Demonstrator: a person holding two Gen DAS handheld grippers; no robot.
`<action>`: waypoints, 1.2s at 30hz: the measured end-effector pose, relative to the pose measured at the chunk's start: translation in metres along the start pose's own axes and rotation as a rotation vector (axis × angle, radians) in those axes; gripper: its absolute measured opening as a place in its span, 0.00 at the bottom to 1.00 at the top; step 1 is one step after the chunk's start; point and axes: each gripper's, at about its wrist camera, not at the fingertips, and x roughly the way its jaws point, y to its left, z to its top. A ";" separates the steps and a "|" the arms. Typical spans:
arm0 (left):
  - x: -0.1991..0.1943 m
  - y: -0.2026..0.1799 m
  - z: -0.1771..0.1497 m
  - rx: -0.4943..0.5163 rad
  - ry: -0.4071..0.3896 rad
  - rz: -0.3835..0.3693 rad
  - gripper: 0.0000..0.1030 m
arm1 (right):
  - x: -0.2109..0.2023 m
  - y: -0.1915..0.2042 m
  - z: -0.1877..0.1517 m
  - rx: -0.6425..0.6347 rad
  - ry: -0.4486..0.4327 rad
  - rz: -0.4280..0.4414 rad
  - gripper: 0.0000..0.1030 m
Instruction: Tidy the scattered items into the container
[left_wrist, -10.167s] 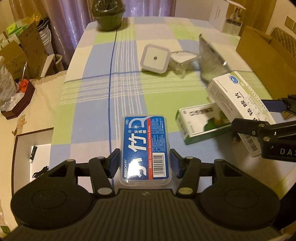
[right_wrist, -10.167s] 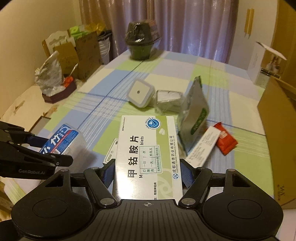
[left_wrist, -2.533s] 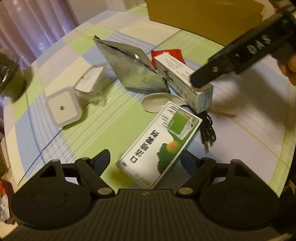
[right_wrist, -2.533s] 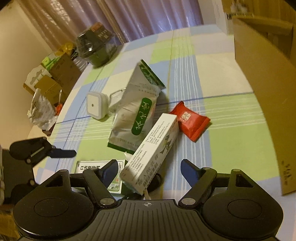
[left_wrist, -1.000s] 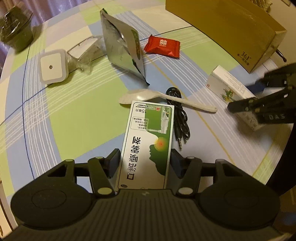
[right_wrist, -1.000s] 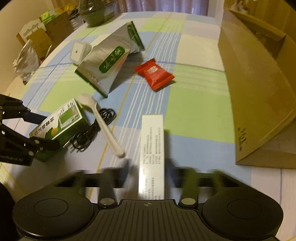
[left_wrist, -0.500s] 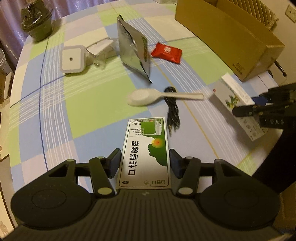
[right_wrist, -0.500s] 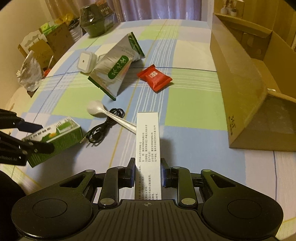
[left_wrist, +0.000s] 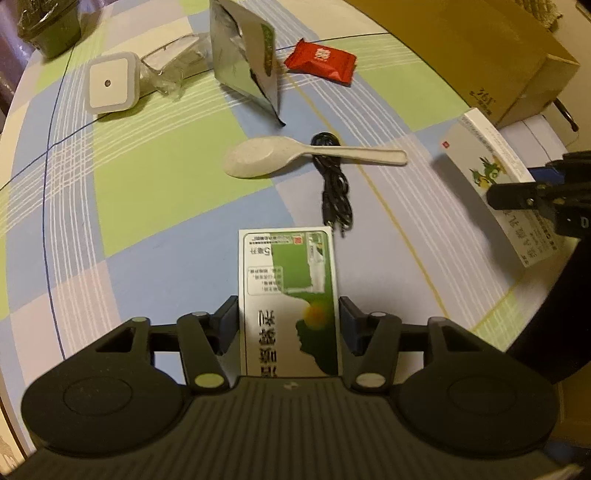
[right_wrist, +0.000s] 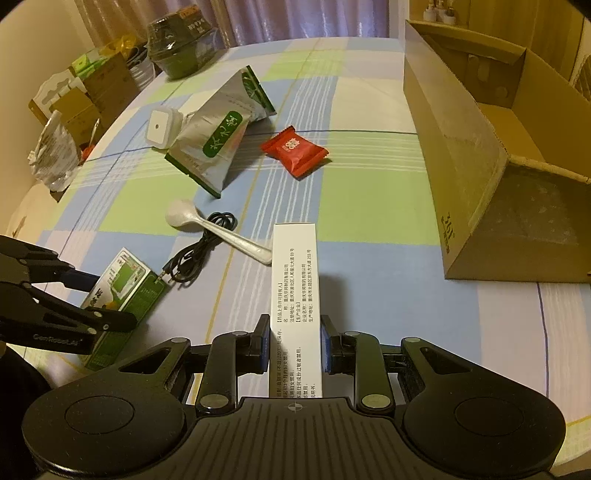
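Left gripper (left_wrist: 288, 325): closed on a green-and-white medicine box (left_wrist: 290, 291), one pad against each long side; the box is held flat above the near edge of the counter (left_wrist: 155, 177).
Right gripper (right_wrist: 293, 345): closed on a narrow white medicine box (right_wrist: 295, 288), gripped across its width, printed face up, its far end pointing toward the middle of the counter.
Container: open cardboard box (right_wrist: 480, 166) at the right side of the counter, well apart from both held boxes; the visible part of its interior shows bare cardboard.
Spoon: pale plastic spoon (left_wrist: 295, 157) lying flat mid-counter, its handle crossing a coiled black audio cable (left_wrist: 334, 184).
Tea pouch: silver-and-green pouch (right_wrist: 221, 140) lying beyond the spoon, toward the far left.
Red packet: red sweet wrapper (right_wrist: 293, 149) just right of the pouch, apart from it.
Night light: white square plug-in light (right_wrist: 160, 127) at the pouch's left, with clear plastic packaging (left_wrist: 173, 62) beside it.
Far edge: dark green wrapped bowl (right_wrist: 181, 44).
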 end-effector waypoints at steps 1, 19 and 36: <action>0.000 0.000 0.001 0.000 0.001 0.002 0.49 | 0.001 -0.001 0.000 0.001 0.002 0.001 0.28; -0.079 -0.026 -0.012 -0.068 -0.118 -0.006 0.48 | -0.049 0.010 -0.001 -0.005 -0.093 0.001 0.28; -0.138 -0.077 0.001 -0.046 -0.239 -0.041 0.48 | -0.115 -0.001 -0.006 0.015 -0.205 -0.025 0.28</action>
